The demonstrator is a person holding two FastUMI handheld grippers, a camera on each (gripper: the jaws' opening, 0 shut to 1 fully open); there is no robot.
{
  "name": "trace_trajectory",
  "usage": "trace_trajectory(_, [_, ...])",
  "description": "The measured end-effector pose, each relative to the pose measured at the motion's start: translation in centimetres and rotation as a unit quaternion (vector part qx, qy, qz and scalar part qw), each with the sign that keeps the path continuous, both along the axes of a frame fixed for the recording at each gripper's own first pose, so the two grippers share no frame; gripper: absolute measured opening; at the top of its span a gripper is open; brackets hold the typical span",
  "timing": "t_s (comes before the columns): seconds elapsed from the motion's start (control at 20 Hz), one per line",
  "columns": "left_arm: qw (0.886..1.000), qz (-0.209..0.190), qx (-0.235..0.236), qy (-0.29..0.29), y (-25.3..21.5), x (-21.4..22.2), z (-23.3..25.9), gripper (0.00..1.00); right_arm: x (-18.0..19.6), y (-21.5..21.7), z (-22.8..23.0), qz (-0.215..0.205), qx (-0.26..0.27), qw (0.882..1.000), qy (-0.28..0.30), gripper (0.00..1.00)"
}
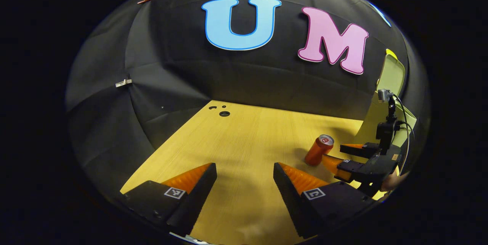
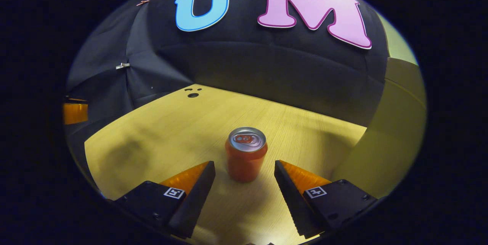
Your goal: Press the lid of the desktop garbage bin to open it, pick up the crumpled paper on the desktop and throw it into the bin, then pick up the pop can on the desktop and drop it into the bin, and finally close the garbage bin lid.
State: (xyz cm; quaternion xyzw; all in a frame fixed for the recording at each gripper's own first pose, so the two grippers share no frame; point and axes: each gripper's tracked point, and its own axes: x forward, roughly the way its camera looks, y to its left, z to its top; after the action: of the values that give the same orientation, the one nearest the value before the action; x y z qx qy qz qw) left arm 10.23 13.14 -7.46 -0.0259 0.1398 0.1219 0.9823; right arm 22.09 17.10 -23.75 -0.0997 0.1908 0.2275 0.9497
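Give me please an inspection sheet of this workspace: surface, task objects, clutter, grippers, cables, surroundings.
Surface: wooden desktop, with small holes near its far left corner.
Job's things: pop can upright, top unopened; pale green garbage bin at the right, lid raised. Crumpled paper: nothing seen on the desktop.
Clutter: nothing seen.
Grippers: right gripper open, fingers either side of the can, not touching. Left gripper open over bare desktop.
Cables: black cable runs from the small camera on the right gripper.
Surroundings: black cloth wall, held by clips.
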Motion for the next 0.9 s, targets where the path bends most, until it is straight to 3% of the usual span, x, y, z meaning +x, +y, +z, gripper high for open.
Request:
trace_trajectory(0.55, [1.0, 0.015, 0.006, 0.017, 0.1, 1.8, -0.4, 0.96, 3.8, 2.3, -2.7, 0.012, -0.013, 1.0, 0.006, 0.98])
trace_trajectory(0.9, [0.999, 0.03, -0.017, 0.024, -0.1, 1.2, -1.5, 0.96, 5.6, 2.2, -3.8, 0.004, -0.015, 1.0, 0.008, 0.98])
